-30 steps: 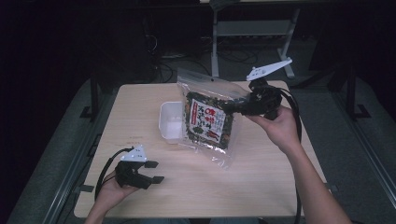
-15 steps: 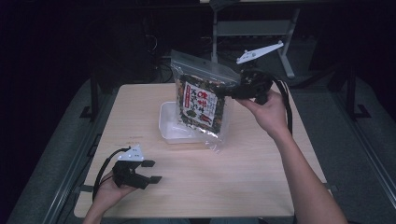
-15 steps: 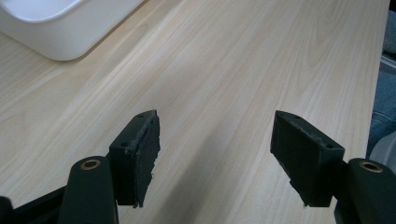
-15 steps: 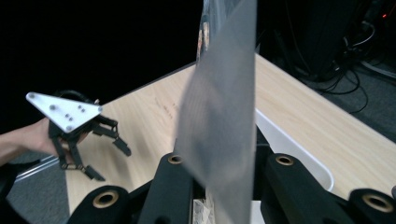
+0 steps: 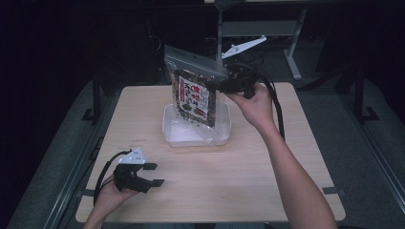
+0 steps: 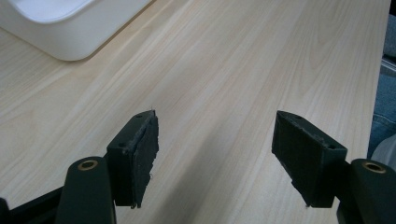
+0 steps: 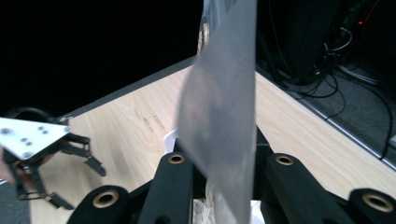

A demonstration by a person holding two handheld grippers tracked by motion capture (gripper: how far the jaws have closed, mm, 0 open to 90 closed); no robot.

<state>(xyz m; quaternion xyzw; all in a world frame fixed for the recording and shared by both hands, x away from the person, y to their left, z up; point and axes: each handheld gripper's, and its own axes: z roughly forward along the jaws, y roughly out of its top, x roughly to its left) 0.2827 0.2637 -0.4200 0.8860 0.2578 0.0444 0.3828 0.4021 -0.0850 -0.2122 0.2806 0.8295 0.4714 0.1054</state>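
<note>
The right gripper [image 5: 224, 85], clamped on the seaweed snack bag [image 5: 195, 96], has swung it over the white tray [image 5: 219, 138], ready to lower; the left gripper [image 5: 154, 174] has just widened, empty

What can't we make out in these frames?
- Printed text on the snack bag: too small in the high view.
- Bag in the right gripper view: blurred, edge-on.
- Inside of the white tray: partly hidden by the bag hanging over it, high view; cut off by the edge in the left gripper view.
- Right hand-held gripper pads: hidden by the bag.
</note>
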